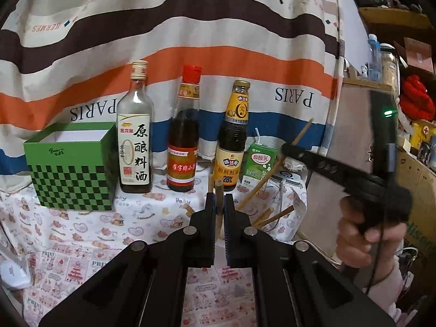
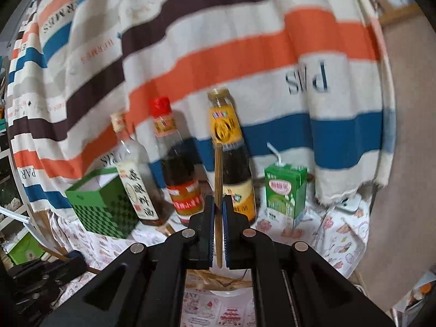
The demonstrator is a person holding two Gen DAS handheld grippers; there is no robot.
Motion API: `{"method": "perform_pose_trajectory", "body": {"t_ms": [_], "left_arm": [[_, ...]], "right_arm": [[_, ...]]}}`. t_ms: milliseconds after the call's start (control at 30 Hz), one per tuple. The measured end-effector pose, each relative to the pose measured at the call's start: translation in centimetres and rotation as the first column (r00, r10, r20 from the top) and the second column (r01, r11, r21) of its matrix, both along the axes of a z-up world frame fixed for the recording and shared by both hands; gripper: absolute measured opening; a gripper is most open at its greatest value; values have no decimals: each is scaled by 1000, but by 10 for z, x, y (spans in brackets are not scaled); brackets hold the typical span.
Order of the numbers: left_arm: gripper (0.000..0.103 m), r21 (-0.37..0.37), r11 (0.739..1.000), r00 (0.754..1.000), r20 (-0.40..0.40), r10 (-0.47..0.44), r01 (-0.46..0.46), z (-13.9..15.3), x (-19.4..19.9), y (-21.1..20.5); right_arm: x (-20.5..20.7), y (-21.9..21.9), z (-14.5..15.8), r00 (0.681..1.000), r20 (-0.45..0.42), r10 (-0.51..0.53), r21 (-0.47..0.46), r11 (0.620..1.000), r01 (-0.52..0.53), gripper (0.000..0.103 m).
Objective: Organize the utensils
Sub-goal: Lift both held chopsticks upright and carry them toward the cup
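Gripping 1 chopstick (image 2: 218, 179) in each claw (image 2: 217, 204).

3 sauce bottles (image 1: 182, 133) stand in a row before a striped cloth (image 1: 207, 35). A green milk carton (image 1: 259, 163) stands beside the rightmost bottle, on a printed tablecloth (image 1: 81, 234).

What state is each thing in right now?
Left gripper: shut on a chopstick.
Right gripper: shut on a chopstick, held upright.
Green box: open, upright.
Three bottles: capped, upright.
Carton: upright, straw in.
Loose chopsticks: lying on the table.
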State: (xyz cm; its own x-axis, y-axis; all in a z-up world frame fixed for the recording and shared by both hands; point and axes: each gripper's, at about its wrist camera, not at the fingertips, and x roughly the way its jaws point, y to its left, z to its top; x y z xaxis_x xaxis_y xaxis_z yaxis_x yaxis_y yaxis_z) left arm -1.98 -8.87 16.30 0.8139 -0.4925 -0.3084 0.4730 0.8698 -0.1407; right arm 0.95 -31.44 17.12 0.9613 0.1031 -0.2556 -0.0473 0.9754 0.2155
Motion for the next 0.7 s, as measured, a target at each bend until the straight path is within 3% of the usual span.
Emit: {"method": "perform_pose_trajectory", "body": {"t_ms": [300, 467, 700], "left_arm": [[4, -25, 999, 1000, 6, -21, 21, 5, 14, -23], [4, 34, 999, 1000, 22, -13, 12, 7, 29, -45], [4, 133, 991, 994, -106, -10, 24, 1, 83, -72]], "right_arm": [[44, -23, -29, 994, -108, 14, 18, 1000, -13, 6], [52, -24, -35, 990, -135, 27, 13, 1000, -26, 6], [57, -27, -40, 988, -155, 17, -9, 1000, -19, 6]]}}
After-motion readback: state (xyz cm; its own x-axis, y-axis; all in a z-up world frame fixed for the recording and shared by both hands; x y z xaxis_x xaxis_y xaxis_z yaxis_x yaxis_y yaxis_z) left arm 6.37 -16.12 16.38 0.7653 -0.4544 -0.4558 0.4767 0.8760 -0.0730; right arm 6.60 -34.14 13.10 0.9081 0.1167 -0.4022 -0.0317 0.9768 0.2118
